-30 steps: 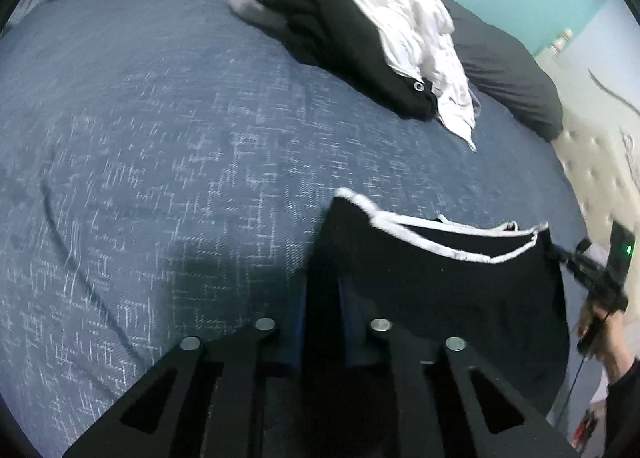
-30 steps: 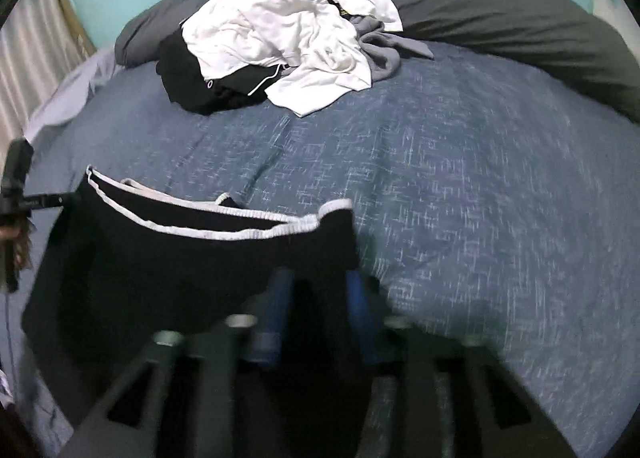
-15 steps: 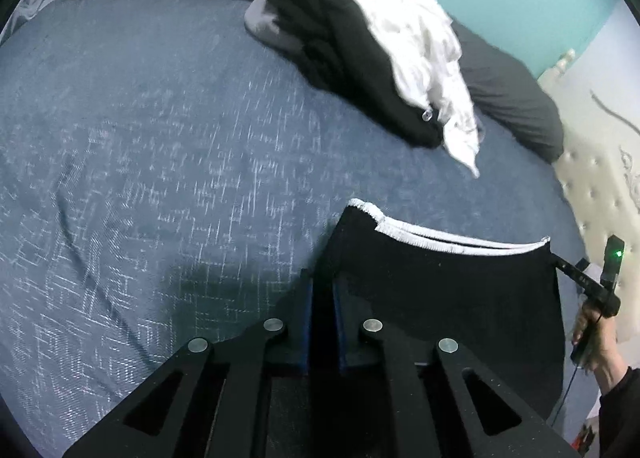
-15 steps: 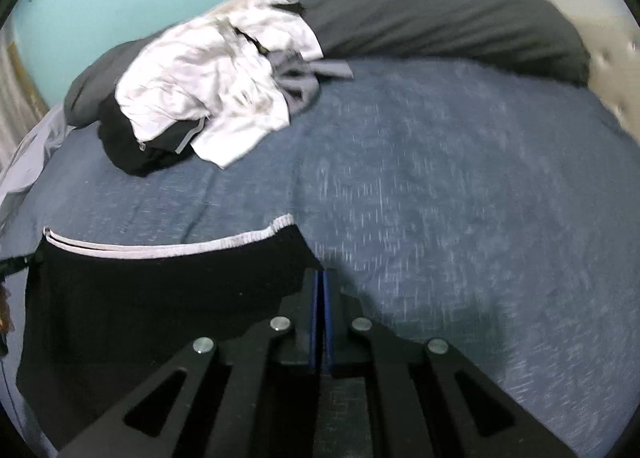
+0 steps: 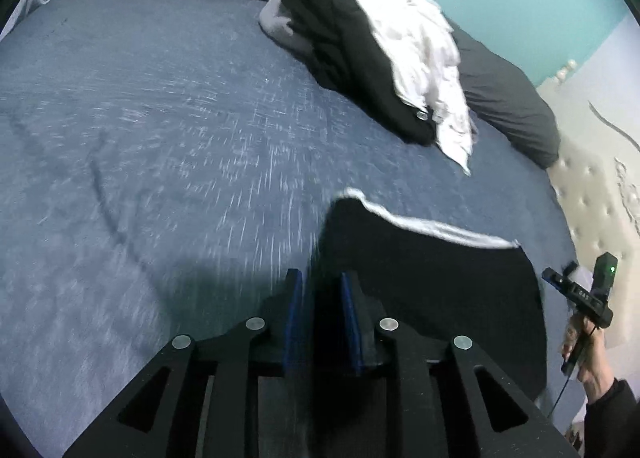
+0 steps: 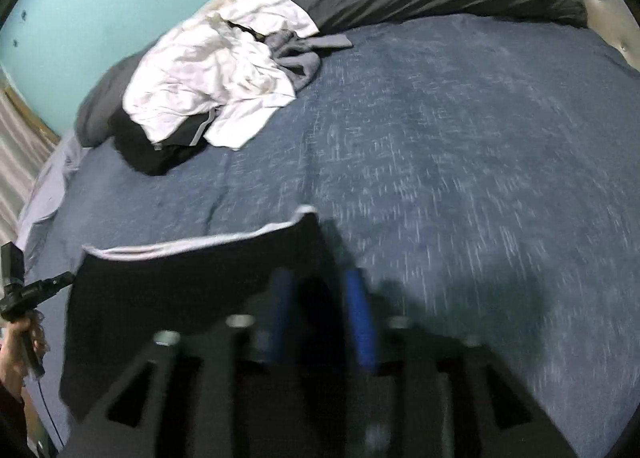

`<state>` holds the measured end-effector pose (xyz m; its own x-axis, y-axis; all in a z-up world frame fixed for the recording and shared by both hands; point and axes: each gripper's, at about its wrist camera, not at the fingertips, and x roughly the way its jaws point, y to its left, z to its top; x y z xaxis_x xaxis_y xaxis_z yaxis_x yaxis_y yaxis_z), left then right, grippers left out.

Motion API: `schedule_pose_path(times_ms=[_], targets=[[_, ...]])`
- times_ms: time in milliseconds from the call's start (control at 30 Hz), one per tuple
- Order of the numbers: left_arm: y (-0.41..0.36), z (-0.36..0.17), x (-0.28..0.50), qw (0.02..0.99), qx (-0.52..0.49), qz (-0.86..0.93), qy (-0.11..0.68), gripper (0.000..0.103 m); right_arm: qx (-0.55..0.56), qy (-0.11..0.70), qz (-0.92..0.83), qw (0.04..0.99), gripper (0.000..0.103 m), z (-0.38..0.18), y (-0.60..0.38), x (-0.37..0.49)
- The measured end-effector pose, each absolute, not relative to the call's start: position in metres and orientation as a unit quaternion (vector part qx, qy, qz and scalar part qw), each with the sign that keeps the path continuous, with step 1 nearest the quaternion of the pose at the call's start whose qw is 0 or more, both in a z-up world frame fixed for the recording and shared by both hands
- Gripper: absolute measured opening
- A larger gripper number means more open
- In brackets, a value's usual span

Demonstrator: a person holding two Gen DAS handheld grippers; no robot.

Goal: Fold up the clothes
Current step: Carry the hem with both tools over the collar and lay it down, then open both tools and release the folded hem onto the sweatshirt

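Laying black shorts flat on bed, both grippers' jaws apart w/ cloth between; no folds yet, pile untouched.

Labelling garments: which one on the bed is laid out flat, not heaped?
The black shorts with the white waistband, nearest both tongs, spread flat at the near edge of the blue bedspread. The white garment, grey one and other black one lie heaped by the pillows.

Black tongs w/ blue pads, silver screws, green LED, dark sleeve, bare hand
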<state>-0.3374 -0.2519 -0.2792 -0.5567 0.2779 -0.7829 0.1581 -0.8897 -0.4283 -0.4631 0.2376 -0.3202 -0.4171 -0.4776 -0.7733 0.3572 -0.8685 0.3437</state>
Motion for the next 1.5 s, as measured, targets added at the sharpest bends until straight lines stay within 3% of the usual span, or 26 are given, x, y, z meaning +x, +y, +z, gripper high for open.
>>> schedule_pose_path(times_ms=[267, 400, 867, 900, 933, 1000, 1033, 1233, 1500], targets=[[-0.232, -0.283, -0.257, 0.078, -0.495, 0.836, -0.225, 0.025, 0.498, -0.093, -0.799, 0.322, 0.043, -0.324, 0.286, -0.368], [-0.217, -0.291, -0.232, 0.095, -0.511, 0.827, -0.216, 0.041, 0.524, -0.063, -0.786, 0.323, 0.043, -0.331, 0.298, -0.333], [-0.183, -0.318, -0.193, 0.102, -0.532, 0.826, -0.158, 0.042, 0.548, -0.004, -0.778, 0.309, 0.043, -0.352, 0.271, -0.292], [-0.181, -0.319, -0.194, 0.099, -0.530, 0.829, -0.150, 0.038, 0.546, 0.004, -0.782, 0.301, 0.039, -0.354, 0.268, -0.292], [-0.180, -0.321, -0.194, 0.099, -0.532, 0.828, -0.149, 0.023, 0.544, 0.012, -0.786, 0.294, 0.027, -0.355, 0.266, -0.292], [-0.177, -0.323, -0.195, 0.099, -0.535, 0.827, -0.144, 0.008, 0.540, 0.028, -0.792, 0.285, 0.015, -0.355, 0.261, -0.291], [-0.176, -0.323, -0.195, 0.097, -0.534, 0.828, -0.138, 0.007, 0.537, 0.036, -0.794, 0.284, 0.010, -0.355, 0.259, -0.290], [-0.165, -0.307, -0.196, 0.067, -0.516, 0.851, -0.072, 0.005, 0.503, 0.046, -0.821, 0.266, 0.005, -0.335, 0.267, -0.287], [-0.178, -0.308, -0.197, 0.071, -0.527, 0.842, -0.093, 0.005, 0.483, 0.042, -0.839, 0.246, 0.005, -0.325, 0.293, -0.284]])
